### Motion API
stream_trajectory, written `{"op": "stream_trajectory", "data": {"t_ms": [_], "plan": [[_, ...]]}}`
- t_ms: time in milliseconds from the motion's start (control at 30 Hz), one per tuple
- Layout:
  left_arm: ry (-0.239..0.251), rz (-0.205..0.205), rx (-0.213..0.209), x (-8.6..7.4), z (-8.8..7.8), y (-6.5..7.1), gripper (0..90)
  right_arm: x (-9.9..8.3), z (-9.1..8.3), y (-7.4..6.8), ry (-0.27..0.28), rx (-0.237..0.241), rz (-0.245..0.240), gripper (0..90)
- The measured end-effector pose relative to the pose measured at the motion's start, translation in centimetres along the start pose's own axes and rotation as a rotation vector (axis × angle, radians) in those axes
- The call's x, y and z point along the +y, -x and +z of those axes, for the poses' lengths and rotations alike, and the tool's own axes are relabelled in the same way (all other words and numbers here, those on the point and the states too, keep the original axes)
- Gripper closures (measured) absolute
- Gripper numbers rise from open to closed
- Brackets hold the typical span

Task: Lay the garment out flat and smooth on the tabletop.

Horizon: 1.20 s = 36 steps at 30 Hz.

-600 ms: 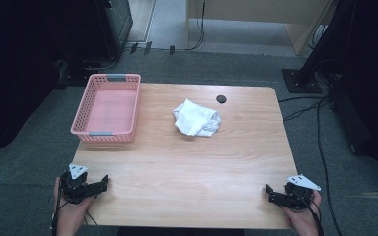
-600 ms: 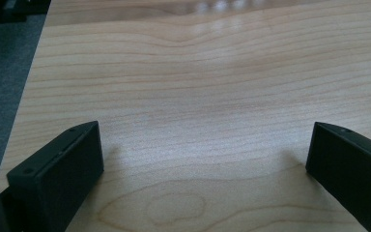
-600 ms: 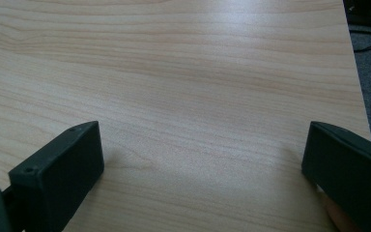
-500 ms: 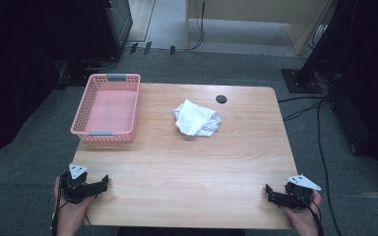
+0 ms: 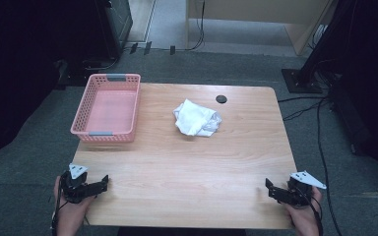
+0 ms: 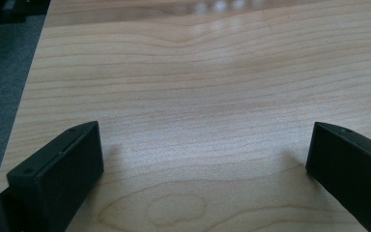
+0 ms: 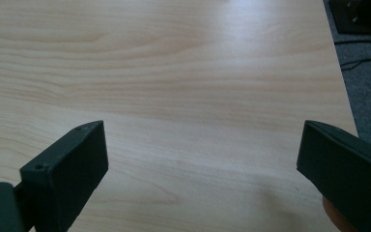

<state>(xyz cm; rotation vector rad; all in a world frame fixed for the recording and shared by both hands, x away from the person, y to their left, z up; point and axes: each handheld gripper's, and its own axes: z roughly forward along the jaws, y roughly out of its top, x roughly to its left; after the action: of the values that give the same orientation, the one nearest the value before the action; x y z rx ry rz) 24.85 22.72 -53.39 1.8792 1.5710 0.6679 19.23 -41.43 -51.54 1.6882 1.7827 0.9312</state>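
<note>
A crumpled white cloth (image 5: pixel 196 118) lies on the wooden table (image 5: pixel 187 167), a little behind its middle. A pink plastic basket (image 5: pixel 109 107) stands empty at the back left. My left gripper (image 5: pixel 103 183) rests at the front left corner, held in a hand, jaws wide open over bare wood (image 6: pixel 203 145). At the front right corner my right gripper (image 5: pixel 268 188) is likewise open, with nothing between its jaws (image 7: pixel 203 150). Both are far from the cloth and the basket.
A small black round hole or cap (image 5: pixel 221 99) sits near the table's back edge. Dark equipment and stands surround the table; cables (image 5: pixel 320 132) trail over the grey carpet at the right.
</note>
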Motion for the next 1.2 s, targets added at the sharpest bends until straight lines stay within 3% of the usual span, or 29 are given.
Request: {"op": "stream_trajectory", "data": {"t_ms": [300,567,900,1200], "plan": [[0.000,0.000,0.000,0.0,0.0,0.0,0.0,2.3,0.7,-2.3,0.015,0.037,-0.027,4.6],[0.000,0.000,0.002,0.0,0.0,0.0,0.0,4.5,2.9,-5.6,-0.003,0.087,-0.085,5.7],[0.000,0.000,0.002,0.0,0.0,0.0,0.0,6.7,4.6,-8.1,0.018,0.131,-0.094,5.7],[0.000,0.002,0.000,0.0,0.0,0.0,0.0,8.7,5.9,-10.2,0.015,0.135,-0.116,7.1]]}}
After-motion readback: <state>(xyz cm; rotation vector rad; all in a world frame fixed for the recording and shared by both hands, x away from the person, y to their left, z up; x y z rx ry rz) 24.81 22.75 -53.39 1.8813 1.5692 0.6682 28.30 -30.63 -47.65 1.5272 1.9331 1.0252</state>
